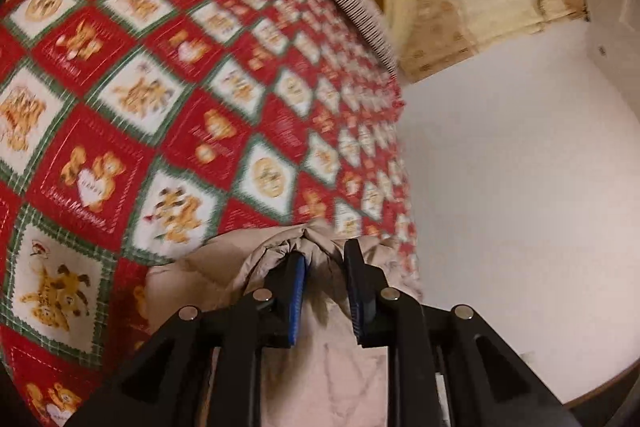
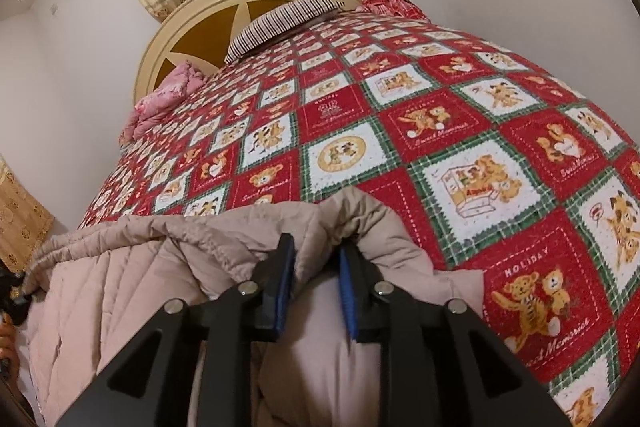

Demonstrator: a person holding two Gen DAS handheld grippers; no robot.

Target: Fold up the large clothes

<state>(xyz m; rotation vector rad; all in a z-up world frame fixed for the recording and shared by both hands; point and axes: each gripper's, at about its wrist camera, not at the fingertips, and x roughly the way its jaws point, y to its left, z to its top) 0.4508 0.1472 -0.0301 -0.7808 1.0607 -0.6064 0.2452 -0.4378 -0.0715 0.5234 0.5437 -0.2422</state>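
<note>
Step in hand: carrying beige quilted jacket (image 2: 120,267) edge over bed's teddy-bear quilt (image 2: 440,131), likely spreading or first fold. Next move calls for both edges level, fabric taut, then lowering flat. Left hand-held gripper (image 1: 322,259) clamped on bunched jacket fabric, jaws narrowly apart. Right hand-held gripper (image 2: 316,247) likewise pinching jacket fold.

The left wrist view is motion-blurred, so the bedspread (image 1: 180,99) prints are unreadable; the beige quilted coat (image 2: 120,267) runs off the bottom edge in both views; bunched fabric hides the tips of both tongs; the headboard (image 2: 192,27) sits partly behind pillows.
</note>
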